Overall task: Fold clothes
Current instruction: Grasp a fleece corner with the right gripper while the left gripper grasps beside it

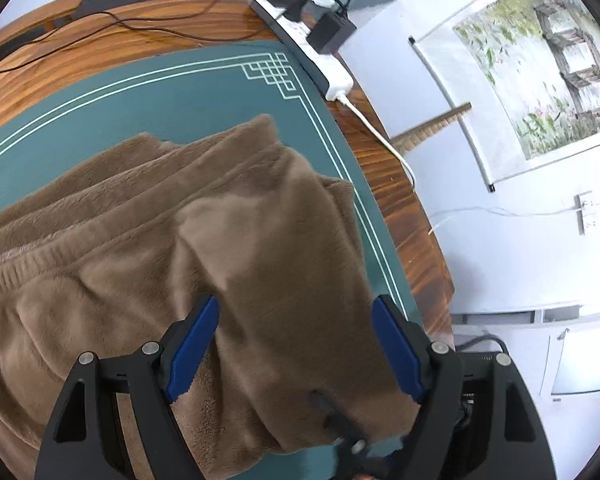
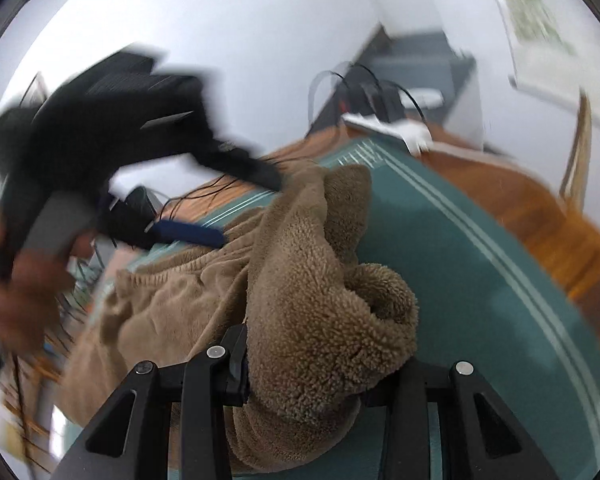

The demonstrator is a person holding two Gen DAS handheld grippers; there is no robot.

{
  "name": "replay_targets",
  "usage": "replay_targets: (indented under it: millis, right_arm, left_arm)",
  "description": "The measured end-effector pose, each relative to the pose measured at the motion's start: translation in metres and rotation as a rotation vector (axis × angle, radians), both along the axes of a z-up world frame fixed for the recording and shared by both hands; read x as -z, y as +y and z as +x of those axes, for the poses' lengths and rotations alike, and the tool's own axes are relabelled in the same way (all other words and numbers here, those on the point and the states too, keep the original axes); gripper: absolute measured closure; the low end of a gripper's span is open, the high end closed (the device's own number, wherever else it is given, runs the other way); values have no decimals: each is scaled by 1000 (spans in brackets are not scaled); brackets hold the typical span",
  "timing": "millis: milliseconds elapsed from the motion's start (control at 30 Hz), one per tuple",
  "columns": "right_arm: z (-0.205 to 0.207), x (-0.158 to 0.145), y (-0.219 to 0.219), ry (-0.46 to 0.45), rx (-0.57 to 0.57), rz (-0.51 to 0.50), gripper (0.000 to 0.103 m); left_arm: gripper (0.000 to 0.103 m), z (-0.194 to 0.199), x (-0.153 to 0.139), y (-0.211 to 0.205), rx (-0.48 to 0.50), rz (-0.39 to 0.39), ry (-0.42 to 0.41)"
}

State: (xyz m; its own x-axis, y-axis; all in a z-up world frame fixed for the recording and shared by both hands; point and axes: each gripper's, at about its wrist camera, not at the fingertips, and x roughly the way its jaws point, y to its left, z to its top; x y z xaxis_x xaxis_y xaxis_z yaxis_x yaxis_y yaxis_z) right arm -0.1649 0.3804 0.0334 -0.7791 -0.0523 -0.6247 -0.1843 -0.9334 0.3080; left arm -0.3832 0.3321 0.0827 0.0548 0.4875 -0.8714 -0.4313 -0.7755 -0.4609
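Brown garment [image 1: 148, 240] fuzzy fleece; table [image 1: 112, 40] glossy grained wood; mat [image 1: 204, 100] matt.

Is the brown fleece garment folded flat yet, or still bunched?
Still bunched. The brown fleece garment lies rumpled on the green mat, one part lifted in the right gripper.

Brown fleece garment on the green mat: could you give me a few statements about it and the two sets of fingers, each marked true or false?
1. The brown fleece garment lies on a green mat. True.
2. The right gripper has a bunch of fleece between its fingers. True.
3. The left gripper is clamped shut on the fleece. False: its fingers stand wide apart above it.
4. The mat covers a glass table. False: the table is wood.
5. A white power strip lies at the table's edge. True.
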Motion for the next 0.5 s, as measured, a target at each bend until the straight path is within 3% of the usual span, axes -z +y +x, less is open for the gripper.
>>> replay_targets:
  millis: [167,333,433,500]
  right_arm:
    - [-4,-4,-27,35,-70,175,65]
    - [-3,-7,-55,63,-131,284,65]
    - [0,-8,-63,71,-146,302,65]
    - [2,-9,-66,72,-152,308,65]
  left_arm:
    - [21,-7,-6,13,30,-51,5]
    - [21,-5,-1,14,31,-150,24]
    - [21,-5,5,5,-2,-188,25]
    - [25,-7,8,-5,-26,-165,15]
